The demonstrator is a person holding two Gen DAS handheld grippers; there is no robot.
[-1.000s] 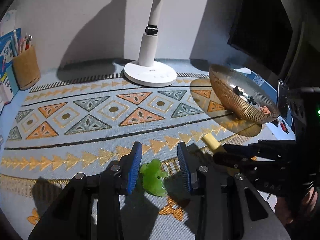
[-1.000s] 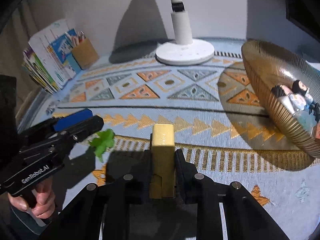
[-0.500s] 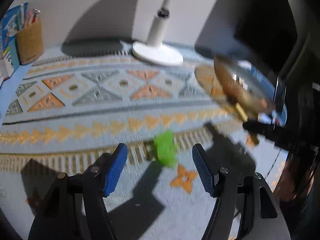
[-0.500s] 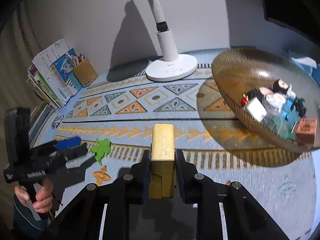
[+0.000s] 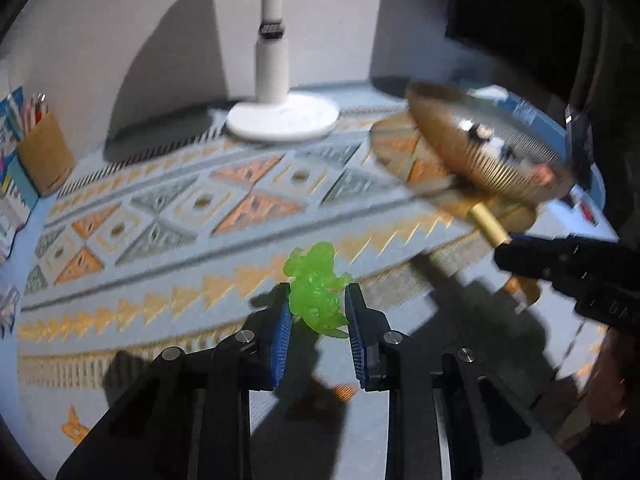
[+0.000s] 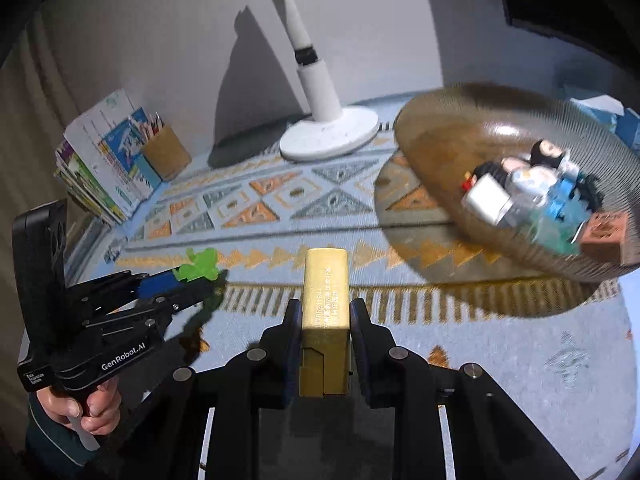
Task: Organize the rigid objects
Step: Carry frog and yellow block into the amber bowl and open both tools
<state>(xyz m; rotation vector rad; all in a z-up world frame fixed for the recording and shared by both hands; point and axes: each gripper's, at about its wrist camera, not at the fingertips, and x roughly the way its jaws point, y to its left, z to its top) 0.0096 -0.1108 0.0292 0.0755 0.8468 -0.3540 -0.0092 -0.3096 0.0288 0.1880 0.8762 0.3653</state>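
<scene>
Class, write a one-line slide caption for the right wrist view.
Right gripper holds a gold bar before the toy-filled bowl.

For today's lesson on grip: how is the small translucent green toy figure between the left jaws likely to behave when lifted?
The translucent green toy figure looks like moulded plastic, so probably stiff and light. Its lumpy limbs give the flat blue pads uneven contact, so it may twist. The left gripper holds only its lower half, so it could tip.
</scene>
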